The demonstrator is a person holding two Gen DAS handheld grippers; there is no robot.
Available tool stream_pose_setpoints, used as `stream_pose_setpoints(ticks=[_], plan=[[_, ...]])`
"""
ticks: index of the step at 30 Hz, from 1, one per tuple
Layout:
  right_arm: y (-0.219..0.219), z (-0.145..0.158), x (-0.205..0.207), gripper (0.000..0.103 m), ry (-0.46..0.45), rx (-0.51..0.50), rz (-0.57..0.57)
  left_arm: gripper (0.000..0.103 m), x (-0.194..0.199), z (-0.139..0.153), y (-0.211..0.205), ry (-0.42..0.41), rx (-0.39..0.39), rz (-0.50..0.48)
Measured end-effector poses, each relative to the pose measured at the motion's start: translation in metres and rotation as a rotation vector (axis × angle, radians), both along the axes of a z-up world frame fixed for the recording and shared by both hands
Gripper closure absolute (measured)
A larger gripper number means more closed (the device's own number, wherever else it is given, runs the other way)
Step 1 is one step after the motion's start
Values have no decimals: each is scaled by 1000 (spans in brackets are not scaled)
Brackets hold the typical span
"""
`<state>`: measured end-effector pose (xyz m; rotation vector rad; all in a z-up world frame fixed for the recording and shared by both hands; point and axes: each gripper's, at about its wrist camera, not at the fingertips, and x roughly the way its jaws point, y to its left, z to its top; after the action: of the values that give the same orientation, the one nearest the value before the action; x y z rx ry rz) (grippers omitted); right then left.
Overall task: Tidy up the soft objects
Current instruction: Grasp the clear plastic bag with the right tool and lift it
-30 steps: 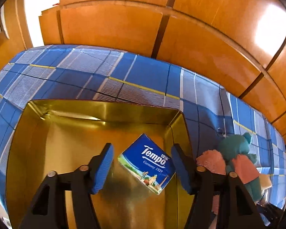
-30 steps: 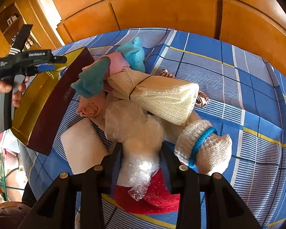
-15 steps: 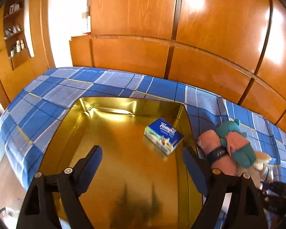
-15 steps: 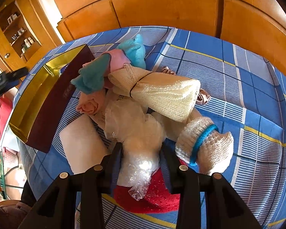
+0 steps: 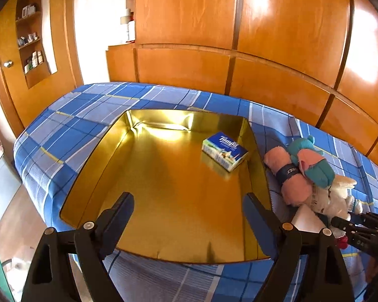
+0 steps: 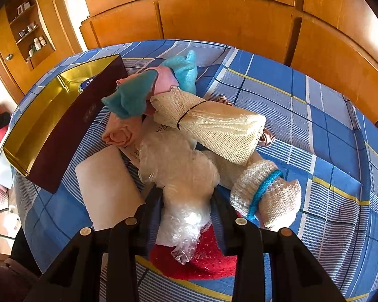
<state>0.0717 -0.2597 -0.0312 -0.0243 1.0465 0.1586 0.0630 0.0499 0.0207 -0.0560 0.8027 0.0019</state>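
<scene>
On the left sits the gold box (image 5: 163,188) on the blue checked bed (image 5: 70,130). The tissue pack (image 5: 224,151) now lies inside it, near the right wall of the box. A second ago that pack was between the jaws of the left tool (image 5: 186,214). The jaws have just been opening, and now they stand wide with nothing between them. The left tool has pulled back too, so the pack looks small and far away. So one soft thing is put away, and this tool is free for the next one.

Just right of the box lies the pile of soft things. The pink roll (image 5: 289,183) with a dark band is closest to the box, and a teal plush (image 5: 315,168) rests on it. From the right camera you can also see a net roll (image 6: 221,128), a knit sock (image 6: 269,191) with a blue band, a white pad (image 6: 105,183) and a red cloth (image 6: 209,259) at the bottom.

The right tool (image 6: 186,214) has not moved. Its jaws are close together, one on each side of the plastic bag (image 6: 179,181), squeezing its lower end. The bag still lies on the pile, not lifted yet.

I think the bag goes into the box next. It is thin and slippery, so it could slide out. Most of the pile is still waiting.
</scene>
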Motion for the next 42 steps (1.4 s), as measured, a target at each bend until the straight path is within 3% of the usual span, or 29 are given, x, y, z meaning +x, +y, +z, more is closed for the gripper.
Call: stream_pose_setpoints(ticks=[11, 19, 26, 42], plan=[[2, 12, -10, 68, -23, 11, -32, 15, -10, 2, 24, -2, -19, 46], [21, 42, -22, 68, -102, 46, -35, 14, -12, 3, 34, -7, -46, 55], [60, 62, -16, 68, -134, 70, 48, 14, -17, 2, 43, -3, -60, 71], [164, 72, 14, 68, -142, 85, 250, 11, -23, 2, 64, -12, -79, 112]])
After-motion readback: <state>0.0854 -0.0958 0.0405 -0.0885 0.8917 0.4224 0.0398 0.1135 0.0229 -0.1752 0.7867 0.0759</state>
